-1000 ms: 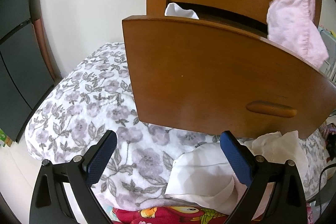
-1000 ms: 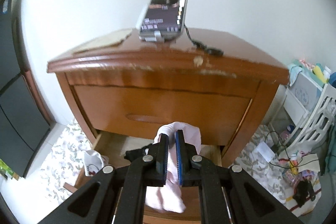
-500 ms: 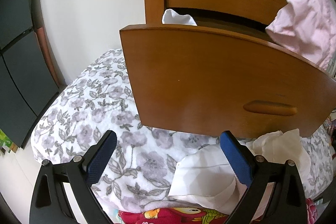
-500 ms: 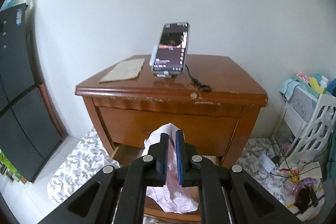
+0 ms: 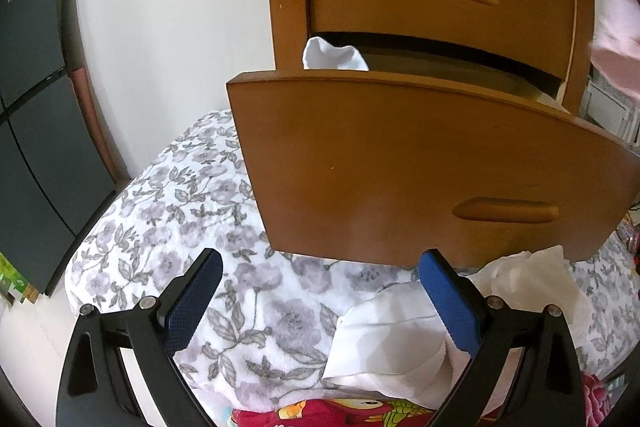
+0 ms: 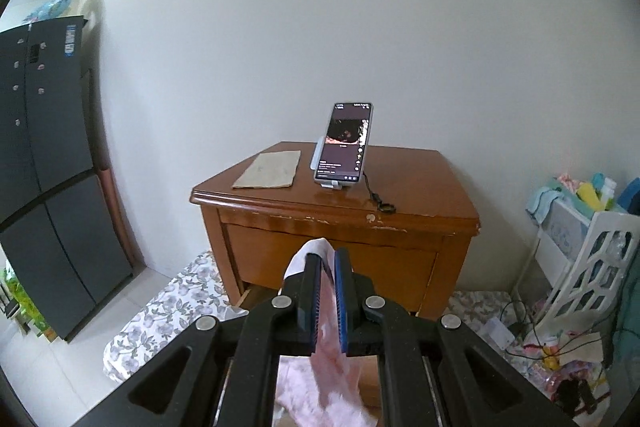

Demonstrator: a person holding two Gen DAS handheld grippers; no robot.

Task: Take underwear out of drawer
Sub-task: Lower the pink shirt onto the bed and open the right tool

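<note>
Hanging from the right gripper (image 6: 327,297), whose fingers (image 6: 313,291) are pressed together on a fold of cloth, the pink underwear (image 6: 332,371) is clear of the open lower drawer (image 5: 420,163) of the wooden nightstand (image 6: 340,223) and trails below the near edge of the right wrist view; in the left wrist view only a blurred pink patch (image 5: 616,39) shows at the far right. The left gripper (image 5: 320,301) has its fingers spread wide and empty, low in front of the drawer face, above the floral blanket (image 5: 180,211) and white cloths (image 5: 384,347) on the floor. Risks, as judged: the grip takes only a thin fold, so a quick swing could let the fabric slide out and drop back into the drawer or onto the blanket. The loose tail could also snag on the drawer's front edge or the nightstand corner if carried low. A white garment (image 5: 332,55) pokes up at the drawer's left rear corner and could be mistaken for a finished job if more pieces remain. The phone (image 6: 344,147) on its stand and its cable (image 6: 376,195) sit near the table's right front, exposed to a raised sweep.
</note>
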